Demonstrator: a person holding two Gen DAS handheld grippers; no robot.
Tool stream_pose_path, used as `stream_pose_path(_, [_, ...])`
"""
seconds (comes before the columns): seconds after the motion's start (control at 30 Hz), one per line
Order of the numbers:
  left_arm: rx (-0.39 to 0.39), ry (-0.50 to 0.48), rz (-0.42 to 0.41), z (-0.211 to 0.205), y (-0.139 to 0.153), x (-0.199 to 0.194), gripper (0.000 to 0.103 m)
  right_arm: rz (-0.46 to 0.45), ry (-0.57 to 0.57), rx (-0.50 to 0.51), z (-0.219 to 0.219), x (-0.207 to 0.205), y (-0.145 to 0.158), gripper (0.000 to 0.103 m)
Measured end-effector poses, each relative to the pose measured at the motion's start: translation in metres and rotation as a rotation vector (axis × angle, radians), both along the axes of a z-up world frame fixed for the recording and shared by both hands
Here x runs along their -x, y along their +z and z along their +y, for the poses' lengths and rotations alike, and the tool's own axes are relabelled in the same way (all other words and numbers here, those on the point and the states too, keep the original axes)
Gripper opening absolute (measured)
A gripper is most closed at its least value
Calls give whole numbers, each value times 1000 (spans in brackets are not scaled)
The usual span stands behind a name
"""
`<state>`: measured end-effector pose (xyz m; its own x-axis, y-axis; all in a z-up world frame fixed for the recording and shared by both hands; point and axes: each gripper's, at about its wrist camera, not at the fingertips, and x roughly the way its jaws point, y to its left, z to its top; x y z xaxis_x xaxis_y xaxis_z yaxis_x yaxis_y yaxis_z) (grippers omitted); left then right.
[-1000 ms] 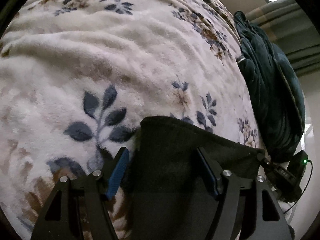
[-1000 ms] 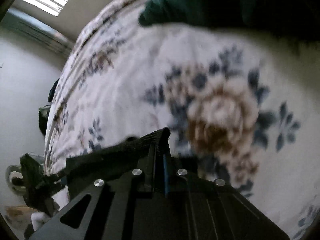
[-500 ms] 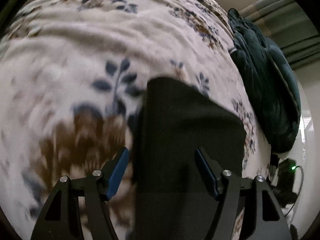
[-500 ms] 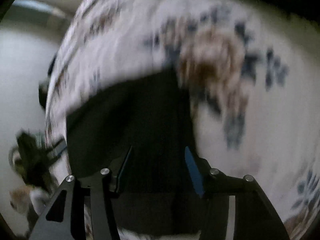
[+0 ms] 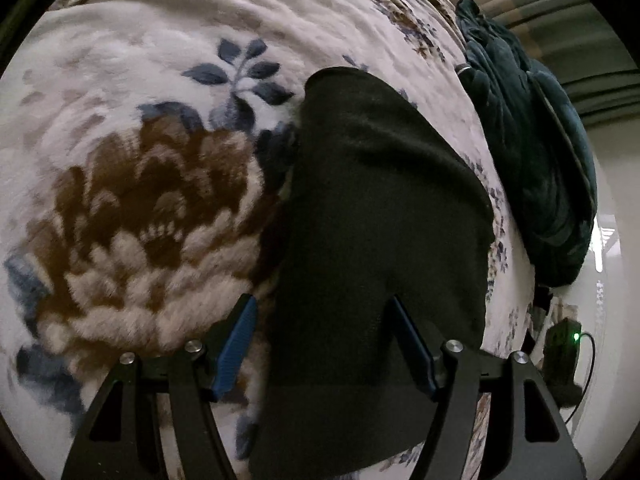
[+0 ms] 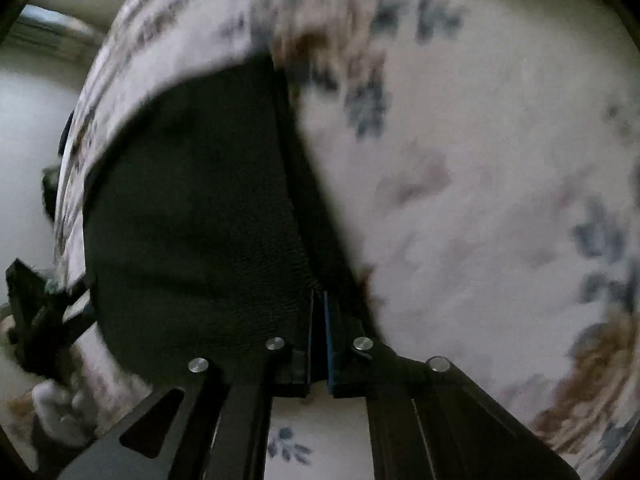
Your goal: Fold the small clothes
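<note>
A small black garment (image 5: 380, 208) lies flat on a fleecy floral blanket (image 5: 152, 184). My left gripper (image 5: 324, 312) is open; its blue-padded fingers (image 5: 236, 340) straddle the garment's near edge without pinching it. In the right wrist view the same garment (image 6: 192, 208) fills the left middle. My right gripper (image 6: 318, 300) is shut on the garment's right-hand edge, with cloth between the blue pads. That view is motion-blurred.
A dark teal quilted garment (image 5: 532, 152) is heaped at the blanket's right edge. A black device with a green light (image 5: 562, 344) and a cable sits beyond that edge. Curtains (image 5: 580, 36) hang behind. The other gripper (image 6: 36, 312) shows at the left.
The garment now lies farther out over the blanket. My right gripper opened half a second ago and has shut again on the garment's edge. My left gripper stayed open.
</note>
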<state>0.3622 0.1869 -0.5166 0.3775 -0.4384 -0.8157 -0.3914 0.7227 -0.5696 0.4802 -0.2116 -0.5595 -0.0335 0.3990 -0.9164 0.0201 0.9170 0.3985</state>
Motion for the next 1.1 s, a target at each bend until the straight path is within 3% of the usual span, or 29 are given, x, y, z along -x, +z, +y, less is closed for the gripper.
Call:
stream_pose_path(0.03, [19, -1, -5, 1, -3, -2, 66, 5, -6, -43, -4, -7, 0, 23])
stream_pose_path(0.07, [35, 1, -11, 2, -5, -4, 66, 3, -25, -111, -11, -14, 2, 49])
stream_pose_path(0.1, [51, 1, -17, 3, -9, -7, 66, -5, -58, -172, -18, -22, 2, 63])
stream_pose_path(0.2, [109, 0, -44, 2, -20, -17, 68, 27, -104, -309, -22, -48, -21, 68])
stream_pose_path(0.33, [178, 8, -74, 0, -29, -29, 68, 95, -56, -445, 2, -74, -63, 71])
stream_pose_path(0.37, [187, 5, -78, -1, -30, -32, 68, 88, -51, -485, 4, -74, -64, 77])
stream_pose_path(0.5, [199, -23, -97, -3, -29, -39, 68, 123, 5, -646, 18, -69, -60, 75])
stream_pose_path(0.63, [224, -13, -110, 0, -29, -37, 66, 154, 73, -613, 43, -66, -71, 73])
stream_pose_path(0.67, [221, -10, -118, 0, -29, -36, 66, 158, 68, -617, 46, -67, -72, 65])
stream_pose_path(0.7, [216, -5, -141, -1, -26, -33, 60, 155, 72, -602, 50, -67, -71, 49])
stream_pose_path(0.77, [174, -8, -163, -2, -18, -29, 37, 138, 94, -533, 54, -61, -69, 33])
stream_pose_path(0.8, [176, -5, -170, -1, -17, -28, 30, 131, 90, -522, 54, -58, -66, 29])
stream_pose_path(0.87, [163, -8, -174, -1, -8, -24, 26, 117, 68, -507, 50, -54, -57, 24])
stream_pose_path(1.1, [136, -82, -200, -1, 38, -40, 23, 46, 14, -471, 45, -31, -8, 18])
